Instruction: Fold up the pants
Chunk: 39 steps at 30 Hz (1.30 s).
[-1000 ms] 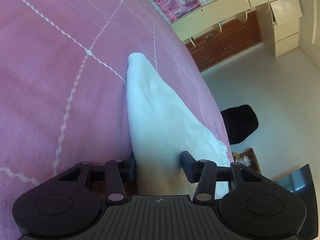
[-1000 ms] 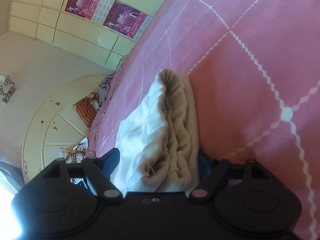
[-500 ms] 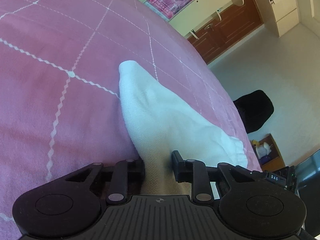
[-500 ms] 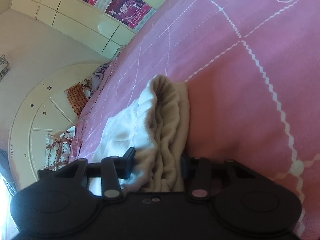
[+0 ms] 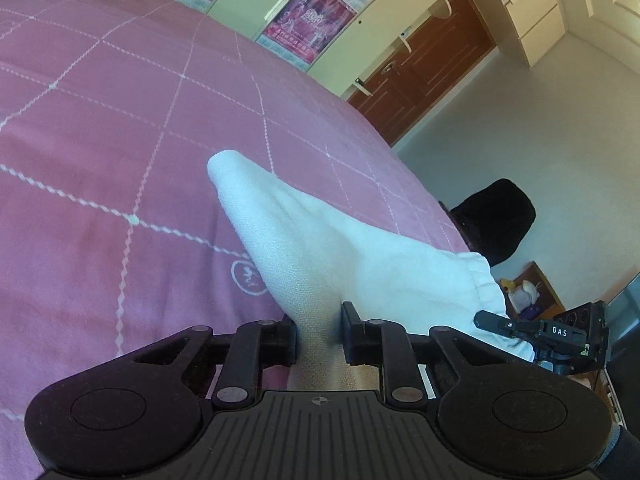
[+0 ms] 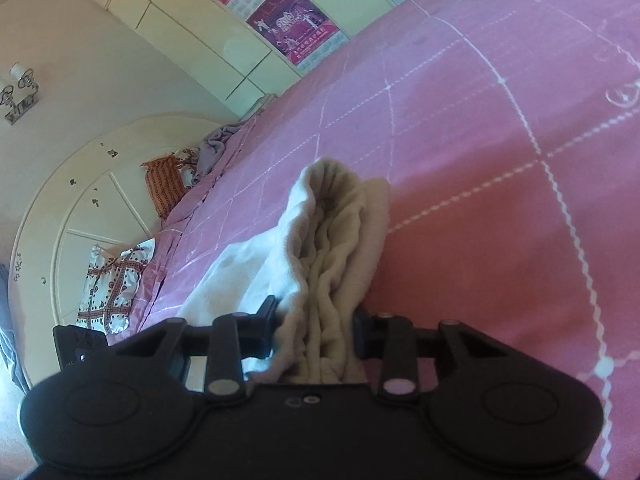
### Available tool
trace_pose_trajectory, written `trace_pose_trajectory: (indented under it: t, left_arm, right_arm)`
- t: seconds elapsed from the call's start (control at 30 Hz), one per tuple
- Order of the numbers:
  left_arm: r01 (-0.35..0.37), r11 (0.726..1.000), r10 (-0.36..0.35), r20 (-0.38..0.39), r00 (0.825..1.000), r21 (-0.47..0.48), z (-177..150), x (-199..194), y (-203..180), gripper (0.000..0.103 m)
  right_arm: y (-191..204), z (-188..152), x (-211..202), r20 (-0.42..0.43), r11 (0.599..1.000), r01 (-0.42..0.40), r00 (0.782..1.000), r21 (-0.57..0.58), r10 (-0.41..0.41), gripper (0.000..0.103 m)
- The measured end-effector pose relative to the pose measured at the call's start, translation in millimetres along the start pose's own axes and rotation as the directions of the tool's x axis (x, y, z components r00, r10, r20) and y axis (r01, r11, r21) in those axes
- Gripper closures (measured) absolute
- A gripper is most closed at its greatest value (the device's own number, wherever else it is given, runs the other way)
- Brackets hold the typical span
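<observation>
Two grippers hold one pair of white pants over a pink bedspread crossed by thin white stitched lines. In the left wrist view the cloth runs from the bottom centre up toward eleven o'clock, ending in a rounded folded tip that lies on the bedspread; a gathered edge of the same garment trails off toward three o'clock. The left gripper is clamped on the pants: its jaws have just been closing and both pads press a narrow fold of the knit cloth between them. At four o'clock in that view, part of the right gripper shows, marked with the letters DAS, touching the gathered white edge.

In the right wrist view the pants appear as a thick, wrinkled bunch of cream-white layers rising from the bottom centre toward twelve o'clock, with a flatter white part spreading toward nine o'clock over the bedspread. The right gripper grips this bunch; its jaws have just been closing too, and the wad fills the space between the pads.

Farther out, pale wardrobe doors with pink posters stand at twelve o'clock, a brown wooden door at one o'clock, and a dark chair at three o'clock. Patterned pillows lie by a curved headboard at nine o'clock.
</observation>
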State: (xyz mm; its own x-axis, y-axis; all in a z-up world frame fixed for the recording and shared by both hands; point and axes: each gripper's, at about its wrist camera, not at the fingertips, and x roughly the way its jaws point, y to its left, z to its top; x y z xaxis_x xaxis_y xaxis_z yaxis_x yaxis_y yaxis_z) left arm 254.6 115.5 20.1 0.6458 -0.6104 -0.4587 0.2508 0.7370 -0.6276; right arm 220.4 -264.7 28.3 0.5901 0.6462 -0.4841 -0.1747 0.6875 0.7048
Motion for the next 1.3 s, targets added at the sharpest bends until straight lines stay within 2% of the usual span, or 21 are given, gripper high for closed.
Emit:
trace_pose_trajectory:
  t: [0.17, 0.3, 0.43, 0.57, 0.63, 0.73, 0.8, 0.9, 1.0, 1.07, 1.13, 1.17, 1.2, 1.3]
  left_arm:
    - [-0.004, 1.0, 0.004, 0.047, 0.999, 0.0, 41, -24, 19, 0.082]
    - [-0.049, 0.999, 0.048, 0.073, 0.996, 0.011, 82, -24, 41, 0.082]
    - [-0.097, 0.995, 0.097, 0.071, 0.993, -0.005, 116, -9, 73, 0.082]
    - [-0.14, 0.99, 0.14, 0.046, 0.989, -0.003, 135, 18, 101, 0.082]
    - [-0.161, 0.987, 0.162, 0.043, 0.986, -0.016, 136, 30, 114, 0.082]
    - [-0.198, 0.979, 0.198, -0.001, 0.98, -0.048, 124, 51, 134, 0.081]
    - [-0.176, 0.979, 0.177, -0.003, 0.984, -0.098, 116, 56, 146, 0.077]
    - [-0.148, 0.979, 0.151, 0.007, 0.989, -0.14, 111, 60, 154, 0.075]
    - [-0.132, 0.978, 0.136, 0.011, 0.991, -0.159, 106, 63, 157, 0.074]
    - [-0.109, 0.972, 0.113, 0.009, 0.994, -0.207, 106, 61, 162, 0.073]
    - [-0.091, 0.965, 0.096, 0.009, 0.995, -0.246, 105, 54, 164, 0.06]
    - [-0.078, 0.964, 0.085, 0.014, 0.996, -0.256, 104, 47, 167, 0.055]
    - [-0.053, 0.965, 0.061, 0.025, 0.998, -0.258, 101, 39, 164, 0.047]
    - [0.024, 0.961, -0.01, 0.051, 0.999, -0.276, 87, 17, 157, 0.046]
  right_arm:
    - [37, 30, 11, -0.008, 0.995, -0.067, 0.998, -0.08, 0.067, 0.069]
    - [54, 52, 45, -0.018, 0.988, -0.11, 0.994, -0.11, 0.108, 0.069]
    - [52, 74, 97, -0.035, 0.989, -0.118, 0.993, -0.088, 0.115, 0.069]
    - [35, 87, 144, -0.048, 0.993, -0.116, 0.992, -0.03, 0.114, 0.069]
    - [26, 89, 162, -0.048, 0.994, -0.109, 0.993, -0.005, 0.109, 0.069]
    - [5, 85, 186, -0.036, 0.994, -0.09, 0.995, 0.056, 0.092, 0.069]
    - [-8, 78, 198, -0.053, 0.997, -0.045, 0.997, 0.07, 0.048, 0.068]
    - [-21, 69, 202, -0.048, 0.994, -0.061, 0.997, 0.096, 0.066, 0.068]
    - [-21, 66, 201, -0.046, 0.994, -0.058, 0.997, 0.09, 0.063, 0.068]
    - [-18, 69, 202, -0.053, 0.995, -0.047, 0.997, 0.087, 0.052, 0.066]
    - [-11, 72, 200, -0.061, 0.998, -0.015, 0.998, 0.066, 0.019, 0.061]
    - [-2, 75, 197, -0.056, 0.999, 0.011, 0.998, 0.043, -0.009, 0.054]
    - [4, 76, 189, -0.033, 0.999, 0.039, 0.999, 0.009, -0.039, 0.053]
    - [23, 76, 160, 0.018, 0.996, 0.065, 0.998, -0.068, -0.064, 0.054]
